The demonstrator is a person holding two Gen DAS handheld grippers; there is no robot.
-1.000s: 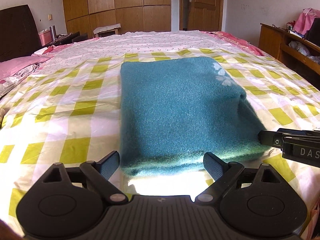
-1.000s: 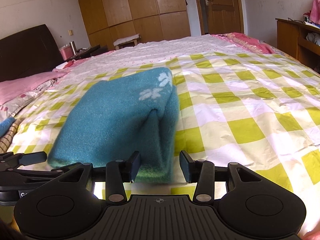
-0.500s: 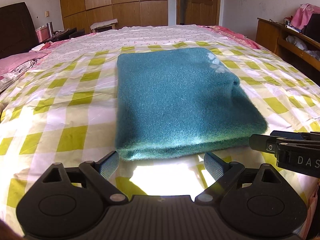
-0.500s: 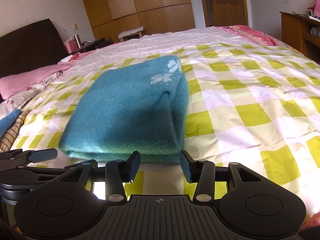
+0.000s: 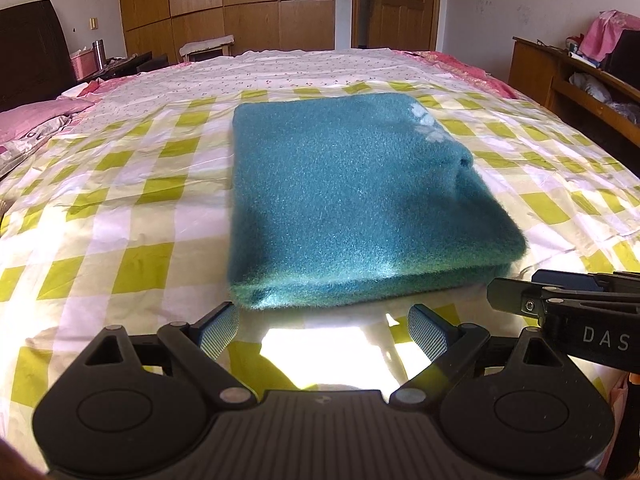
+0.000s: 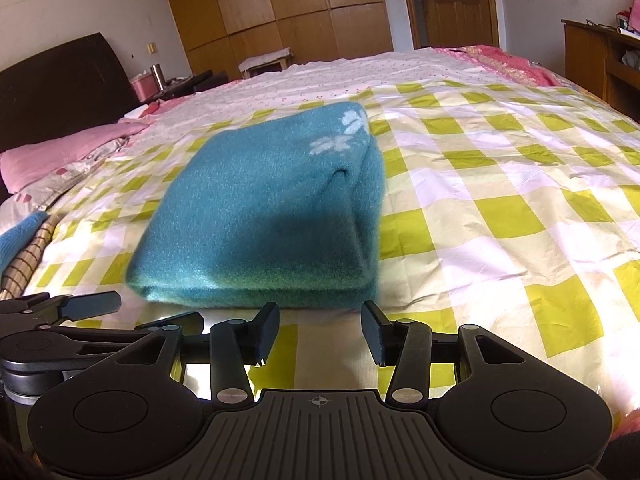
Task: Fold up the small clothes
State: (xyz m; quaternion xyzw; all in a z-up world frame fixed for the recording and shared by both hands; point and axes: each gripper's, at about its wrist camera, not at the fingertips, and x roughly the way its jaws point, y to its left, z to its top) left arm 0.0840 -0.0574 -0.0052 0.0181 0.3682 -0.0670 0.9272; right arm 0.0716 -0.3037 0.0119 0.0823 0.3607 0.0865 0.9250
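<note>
A teal fleece garment (image 5: 352, 200) with small white flower marks lies folded into a flat rectangle on the bed; it also shows in the right wrist view (image 6: 272, 216). My left gripper (image 5: 323, 328) is open and empty, just short of the garment's near edge. My right gripper (image 6: 320, 330) is open and empty, just short of the garment's near right corner. The right gripper's side shows at the right of the left wrist view (image 5: 568, 304). The left gripper's fingertip shows at the left of the right wrist view (image 6: 90, 303).
The bed has a yellow-green checked sheet (image 5: 120, 216) with a floral sheet beyond. Pink pillows (image 6: 60, 156) and a dark headboard (image 6: 60, 84) lie at the left. A wooden shelf unit (image 5: 580, 80) stands right of the bed. Other cloth (image 6: 20, 240) lies at the left edge.
Both grippers have drawn back from the garment's near edge, which was between the fingers before. The garment now lies free and flat on the bed.
</note>
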